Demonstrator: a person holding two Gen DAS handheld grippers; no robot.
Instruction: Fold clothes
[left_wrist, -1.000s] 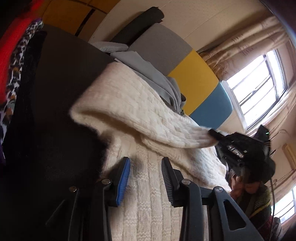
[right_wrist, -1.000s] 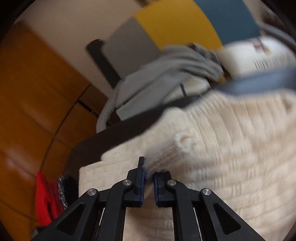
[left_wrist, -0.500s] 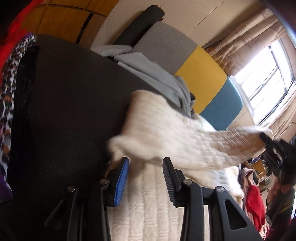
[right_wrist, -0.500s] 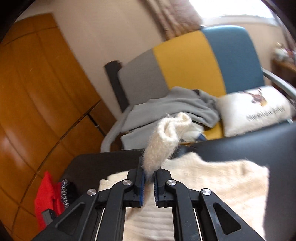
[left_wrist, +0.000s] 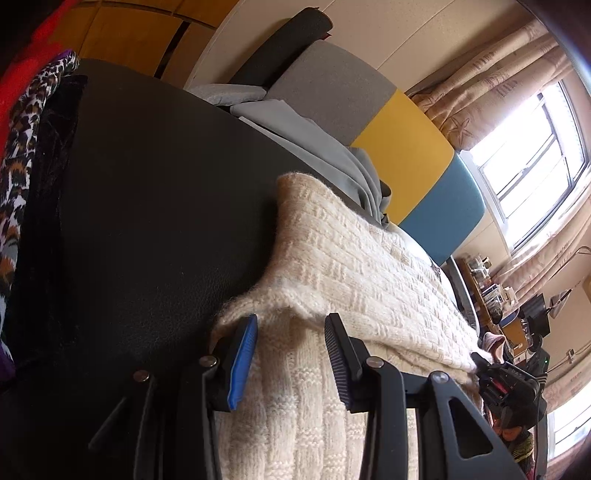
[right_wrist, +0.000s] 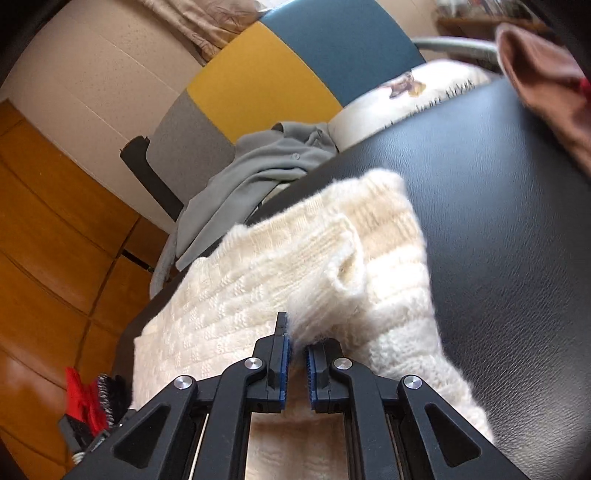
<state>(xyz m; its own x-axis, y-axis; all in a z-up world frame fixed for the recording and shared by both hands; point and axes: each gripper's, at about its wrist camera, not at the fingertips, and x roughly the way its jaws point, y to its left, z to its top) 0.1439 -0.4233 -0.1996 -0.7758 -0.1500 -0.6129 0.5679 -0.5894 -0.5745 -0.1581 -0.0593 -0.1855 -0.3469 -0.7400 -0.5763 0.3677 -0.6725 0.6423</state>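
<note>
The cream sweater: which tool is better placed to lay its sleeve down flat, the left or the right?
Right. The right tool is shut on the sleeve of the cream sweater. The left tool is open, pressing nothing.

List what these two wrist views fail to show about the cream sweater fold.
- Cream sweater, left wrist view: near part cut off by the bottom edge.
- Right hand-held gripper, right wrist view: pinched sleeve edge hidden by wool fuzz.
- Shelf clutter, left wrist view: too small to identify.
</note>
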